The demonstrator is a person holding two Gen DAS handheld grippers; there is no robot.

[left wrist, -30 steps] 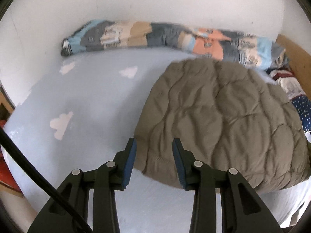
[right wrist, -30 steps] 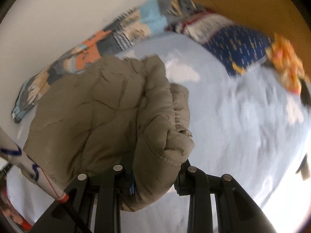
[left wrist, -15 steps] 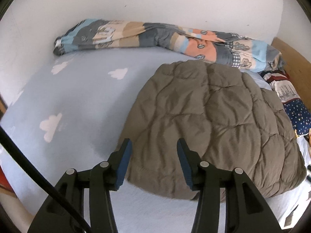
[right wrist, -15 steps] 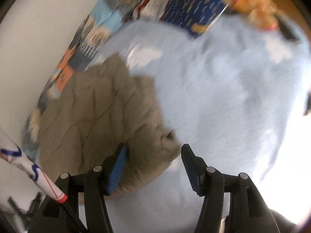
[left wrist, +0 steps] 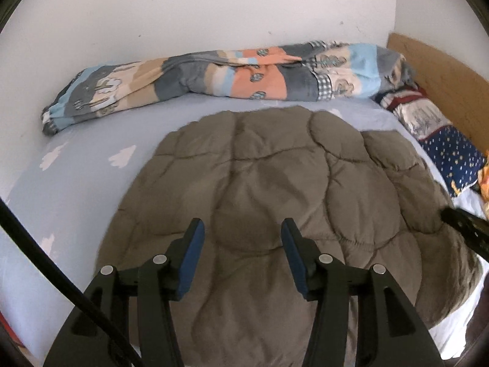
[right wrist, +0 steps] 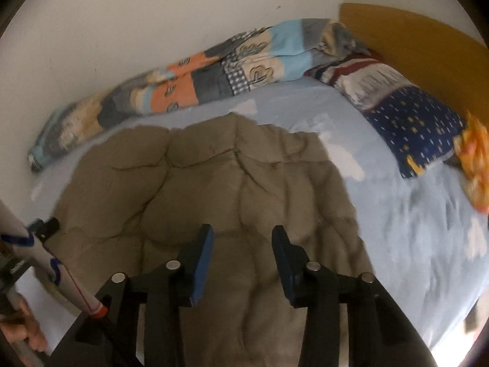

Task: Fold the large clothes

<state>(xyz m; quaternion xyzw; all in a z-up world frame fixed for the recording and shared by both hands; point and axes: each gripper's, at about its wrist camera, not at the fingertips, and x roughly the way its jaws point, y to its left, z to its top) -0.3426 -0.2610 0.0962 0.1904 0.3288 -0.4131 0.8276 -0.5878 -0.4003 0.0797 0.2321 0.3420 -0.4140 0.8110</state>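
We are holding the left gripper point(left wrist: 241, 244) with its black, blue-padded jaws standing apart and nothing between them, hanging over the near half of the padded olive-brown quilted jacket point(left wrist: 275, 189). We are holding the right gripper point(right wrist: 241, 244) the same way, jaws parted and empty, above the same jacket point(right wrist: 214, 189). In the left wrist view a dark tip of the other tool is showing at 3 o'clock, at the jacket's edge.

The jacket is lying spread flat on the pale blue bedsheet with white cloud prints point(left wrist: 91, 165), filling the centre of both views and running under the fingers toward 6 o'clock.

Beyond it, toward 12 o'clock, a long rolled patchwork blanket in orange, grey, beige and light blue point(left wrist: 214, 76) is resting along the white wall point(left wrist: 214, 9). At 2 o'clock a pillow in navy with small yellow marks and a striped red-and-white end point(right wrist: 397, 107) is lying against a tan wooden headboard point(right wrist: 428, 46), with something blurred and orange point(right wrist: 473, 165) just beside it at 3 o'clock.
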